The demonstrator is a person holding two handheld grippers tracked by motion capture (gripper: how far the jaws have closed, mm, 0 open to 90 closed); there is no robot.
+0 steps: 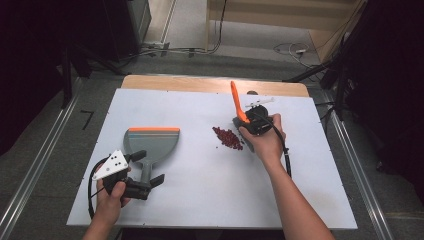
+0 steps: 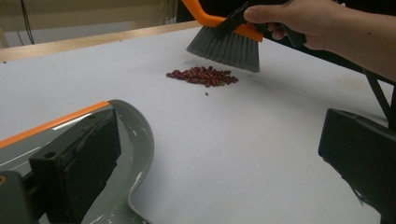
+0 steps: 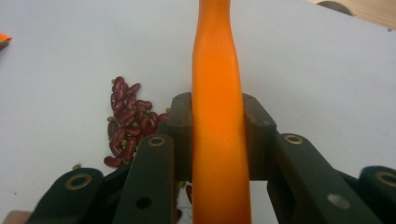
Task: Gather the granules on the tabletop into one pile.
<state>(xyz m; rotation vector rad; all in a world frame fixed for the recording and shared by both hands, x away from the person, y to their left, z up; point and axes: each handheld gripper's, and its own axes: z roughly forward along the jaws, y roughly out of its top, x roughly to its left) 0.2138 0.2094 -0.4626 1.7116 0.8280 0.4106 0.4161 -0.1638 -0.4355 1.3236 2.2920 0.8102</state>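
The right tool (image 1: 251,121) is clamped on the orange handle of a small brush (image 1: 235,100); the right gripper view shows its black jaws pressed against both sides of that handle (image 3: 217,93), which runs straight up the middle of the picture. The left gripper view gives what that close-up cannot: the grey bristles (image 2: 226,46) hang just above the desk (image 1: 200,190), slightly beyond the pile of red beans (image 2: 203,76), with the person's right hand (image 2: 299,18) wrapped around the tool.

Taking the bean pile (image 1: 228,137) as the landmark: in the high view the brush stands just to its right, handle tilted up and away from the person. The right gripper view shows a few small greenish grains mixed among the beans (image 3: 128,123), a detail too small to make out from above. One stray bean lies just on the near side of the pile in the left gripper view.

Well to the left of the pile lies a grey dustpan (image 1: 151,145) with an orange front lip. The left tool (image 1: 150,167) stands open astride the dustpan's handle; the left gripper view shows one jaw over the pan (image 2: 130,140) and the other well apart over bare desk.
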